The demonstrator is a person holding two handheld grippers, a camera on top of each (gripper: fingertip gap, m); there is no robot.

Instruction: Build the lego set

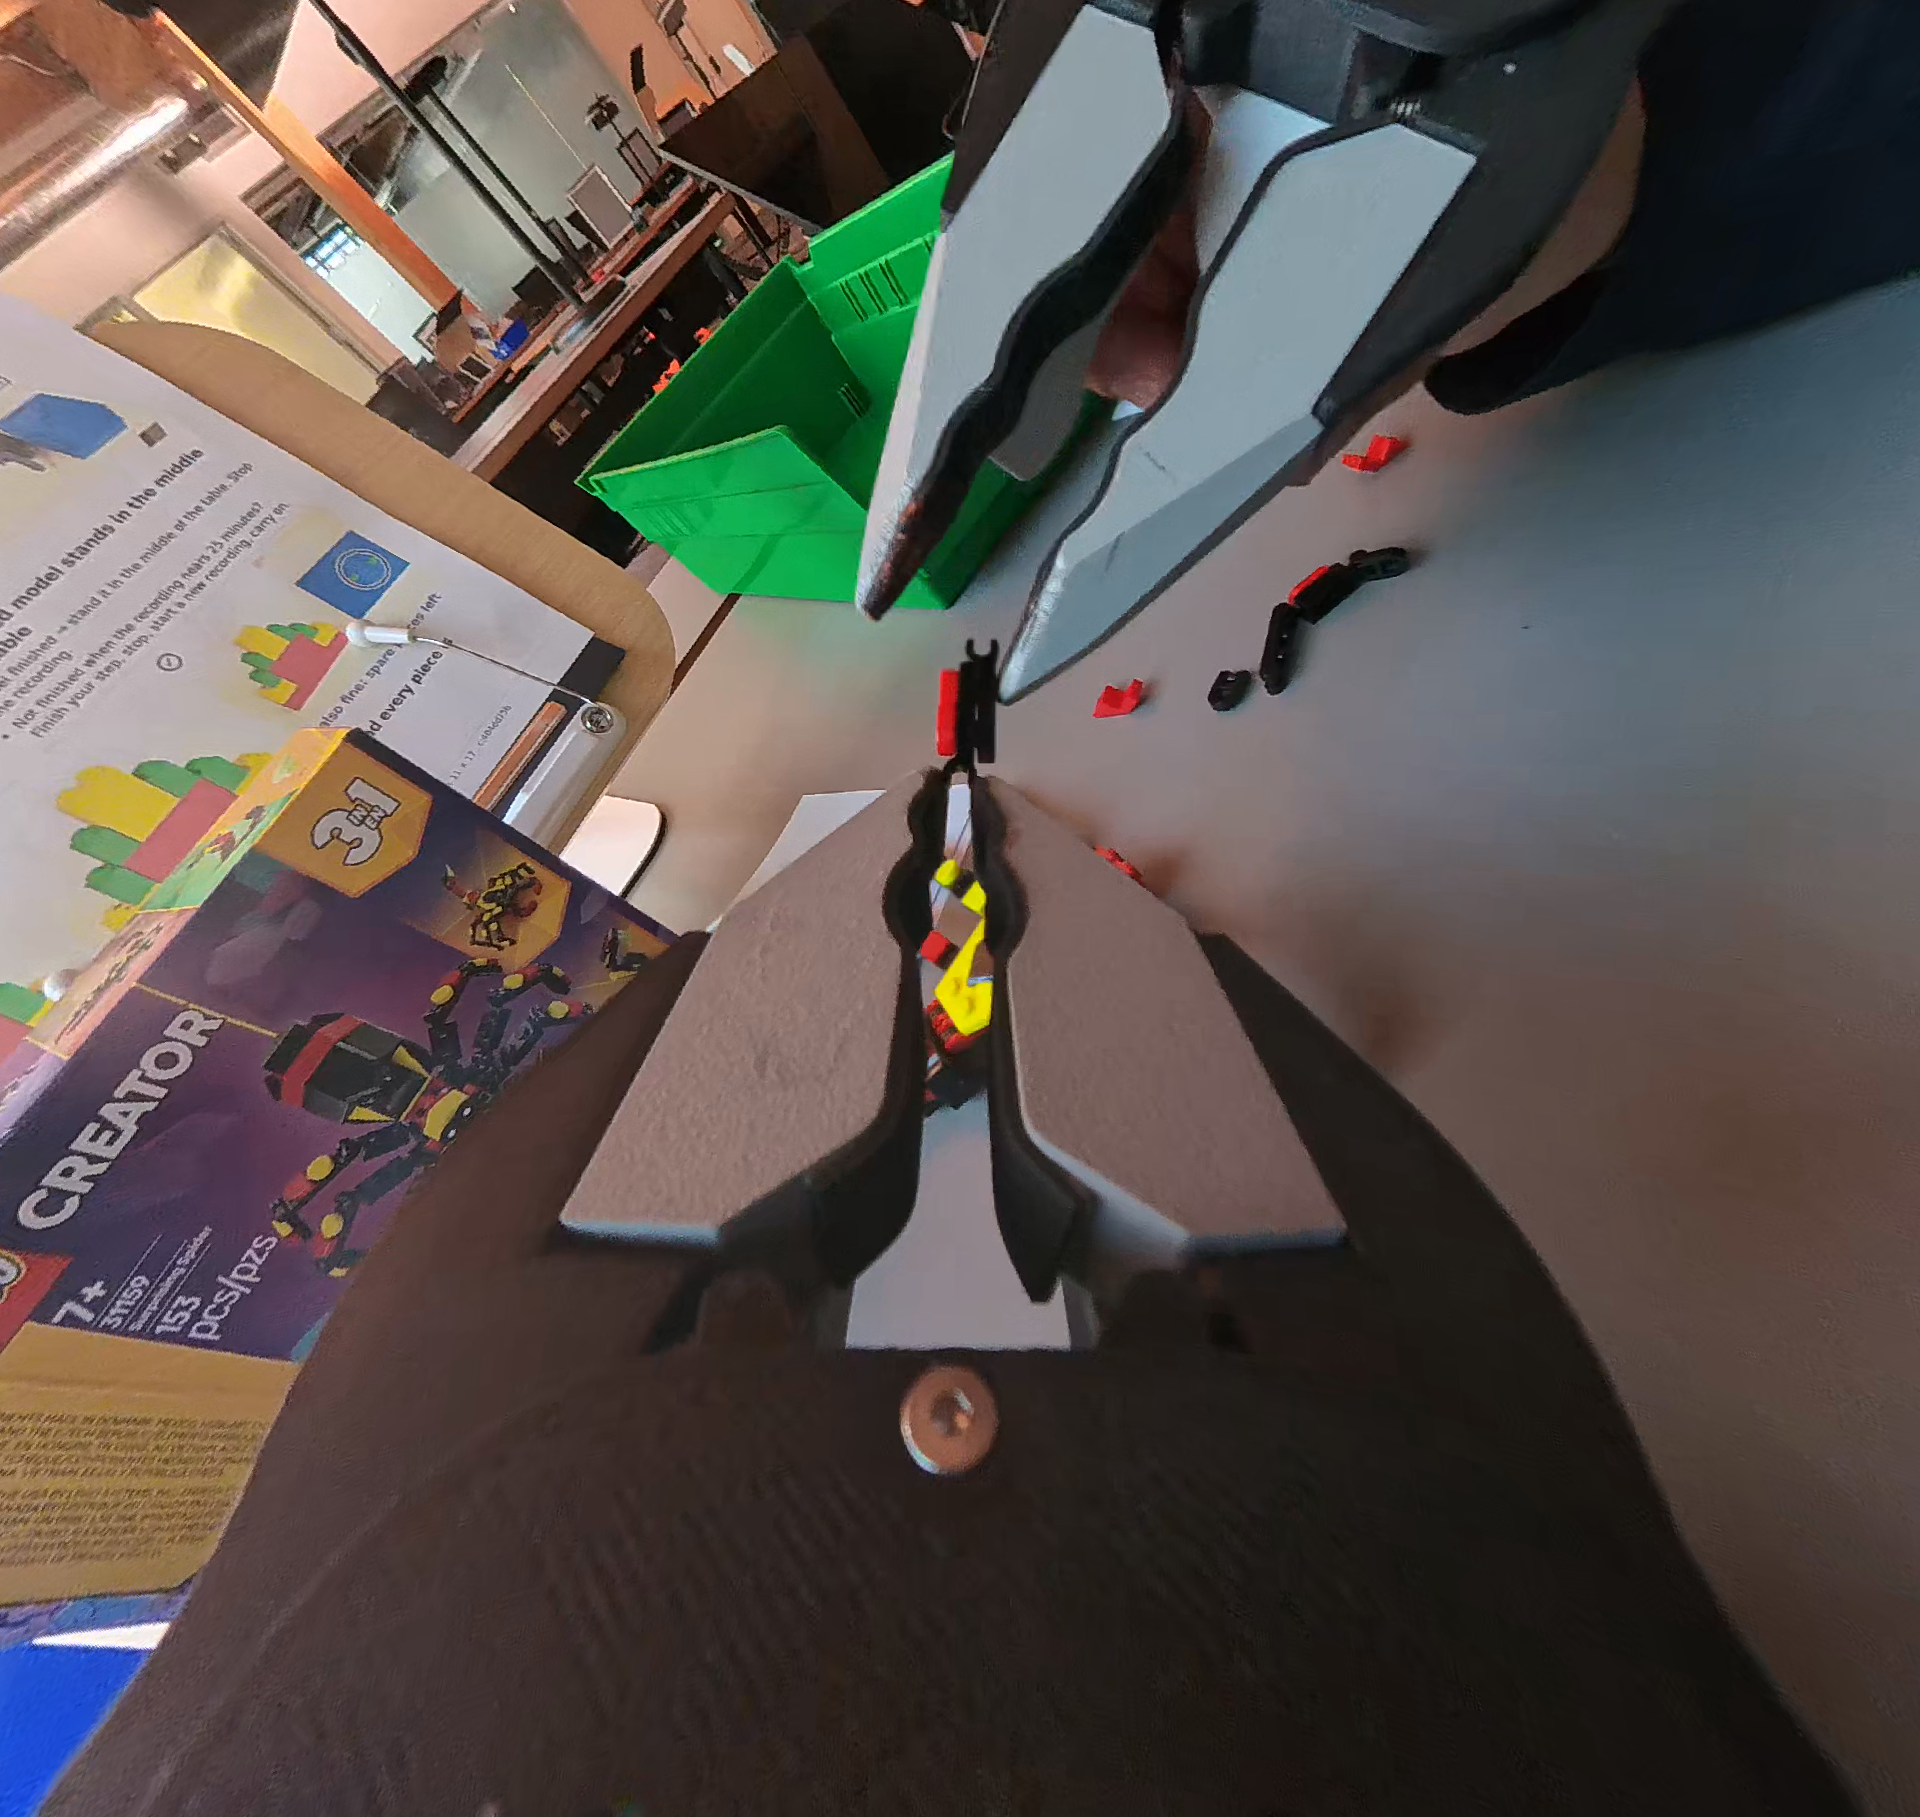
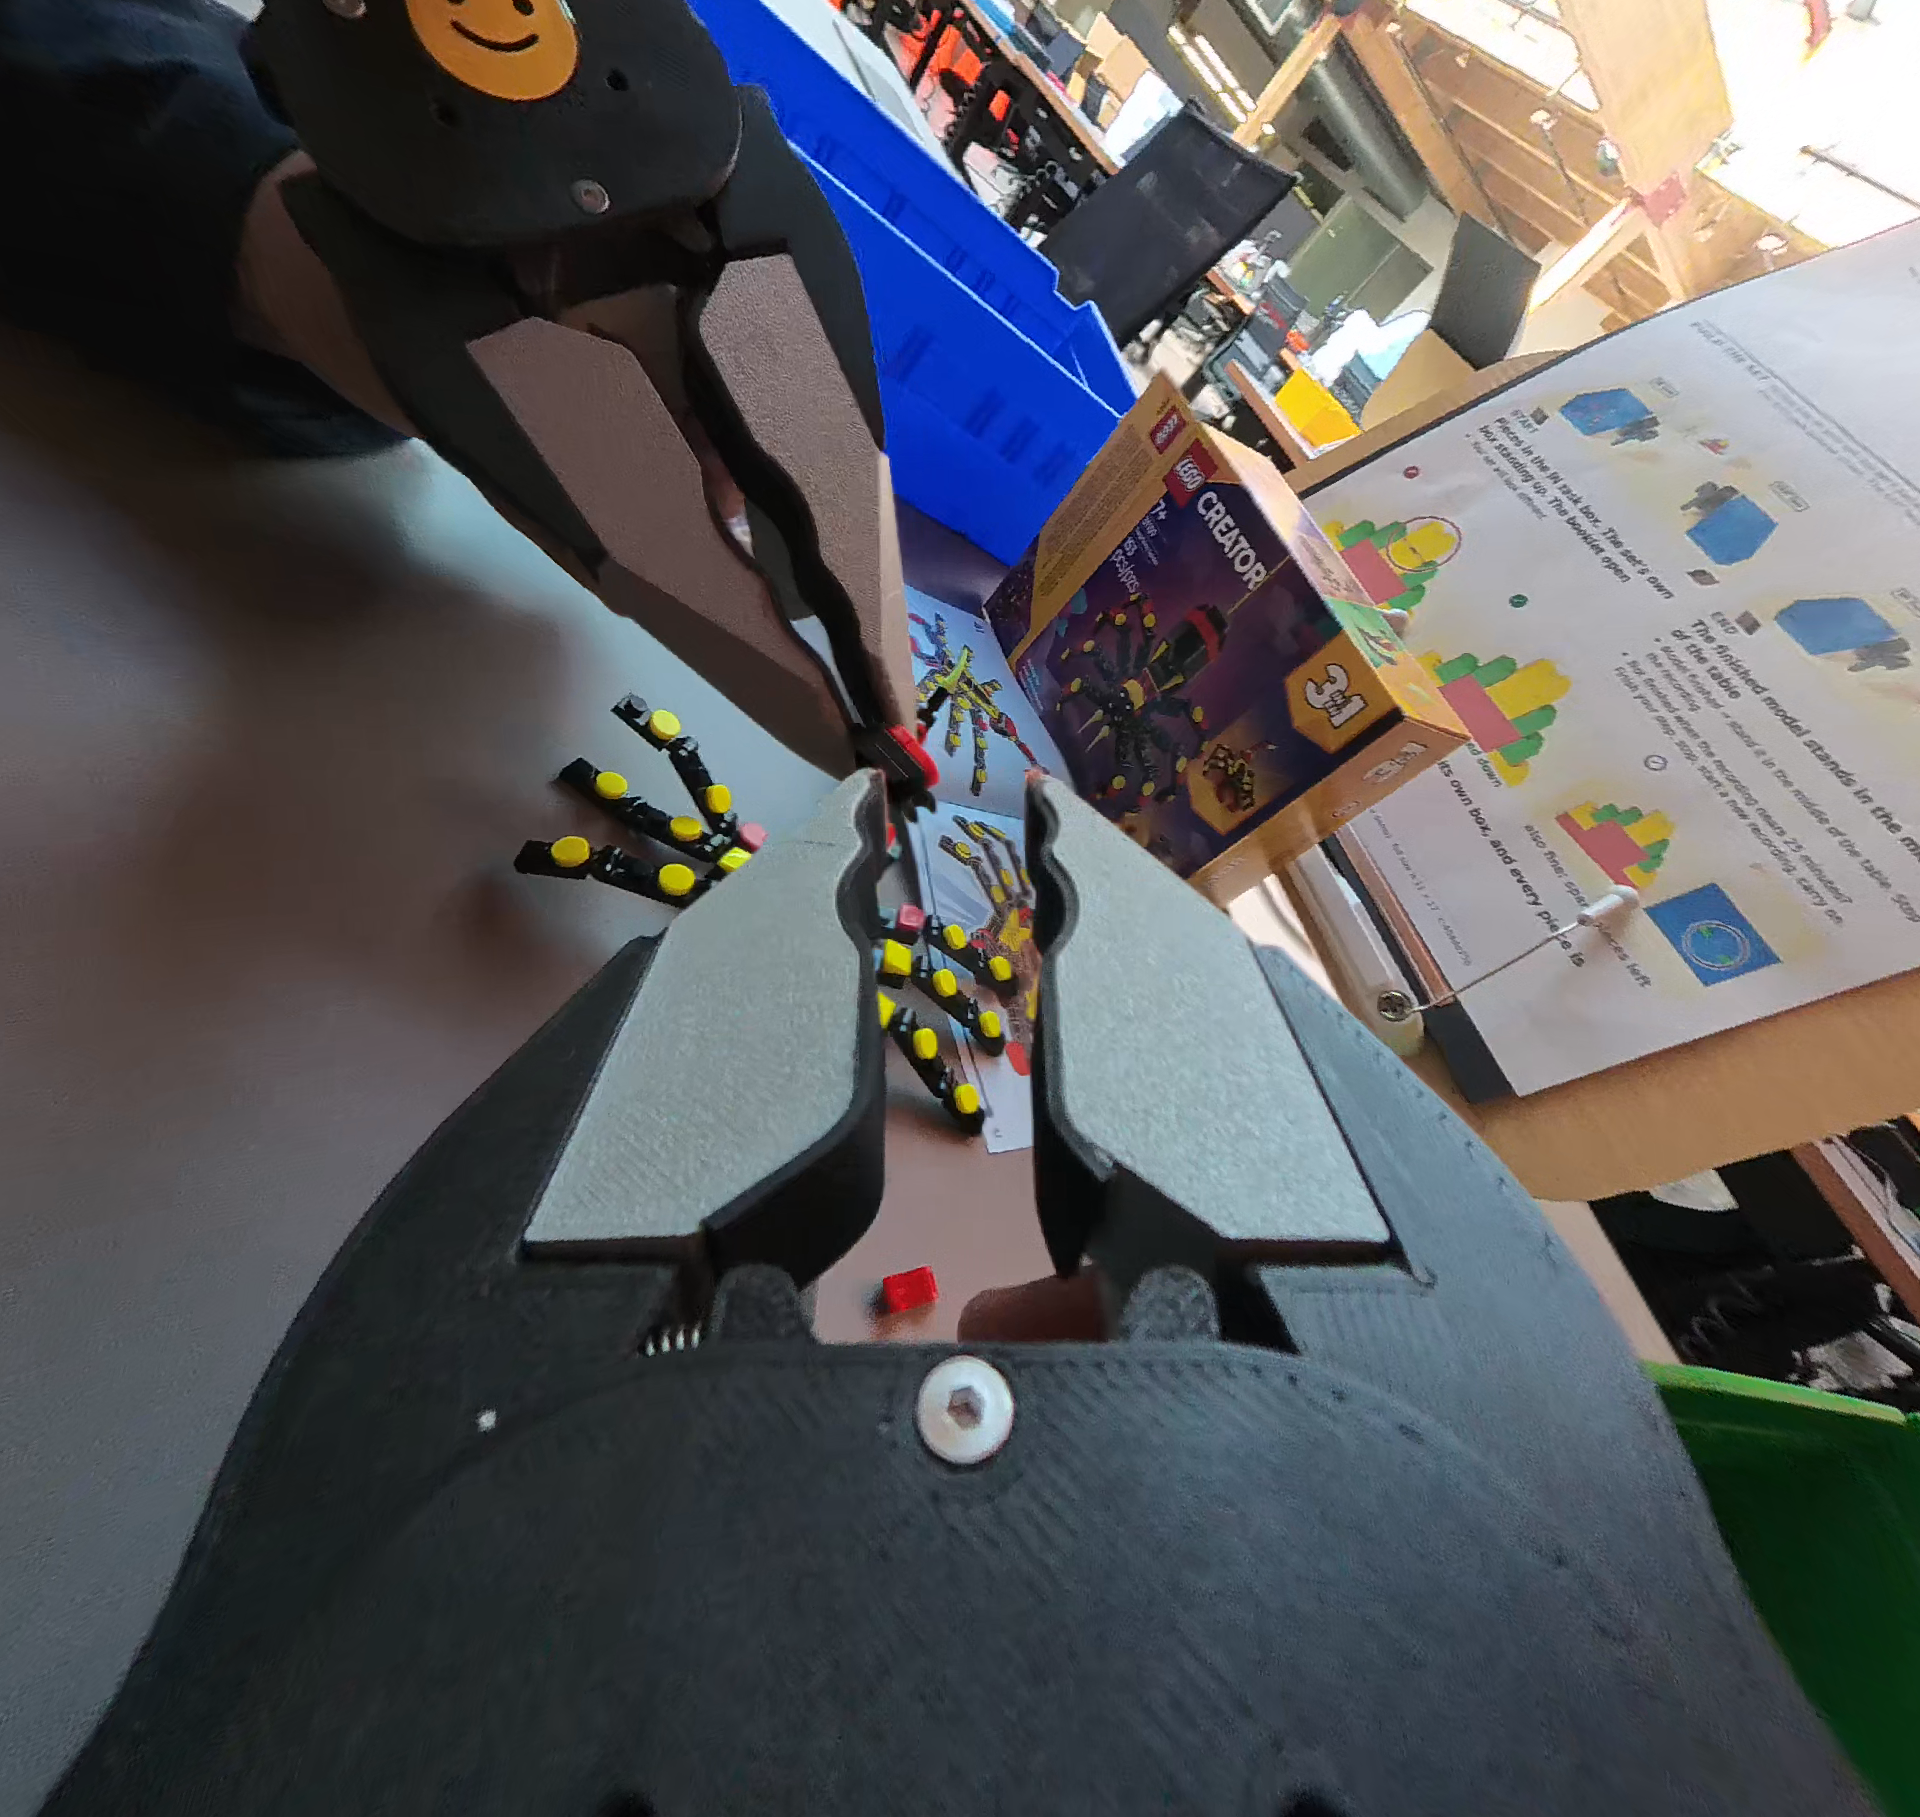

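My left gripper (image 1: 961, 780) is shut on a small black and red lego piece (image 1: 966, 713) that sticks out past its tips above the table. In the right wrist view the left gripper (image 2: 883, 733) comes in from the upper left, holding the same piece (image 2: 902, 757). My right gripper (image 2: 951, 785) is open and empty, with one fingertip right beside the piece. In the left wrist view the right gripper (image 1: 945, 645) reaches down from the upper right. Black spider legs with yellow dots (image 2: 644, 822) lie on the grey table.
More legs (image 2: 940, 998) lie on the open booklet (image 2: 961, 687). Loose red (image 1: 1120, 699) and black pieces (image 1: 1320, 604) lie to the right. The lego box (image 2: 1226, 666), a clipboard sheet (image 2: 1662, 728), a green bin (image 1: 769, 458) and blue bins (image 2: 935, 292) ring the table.
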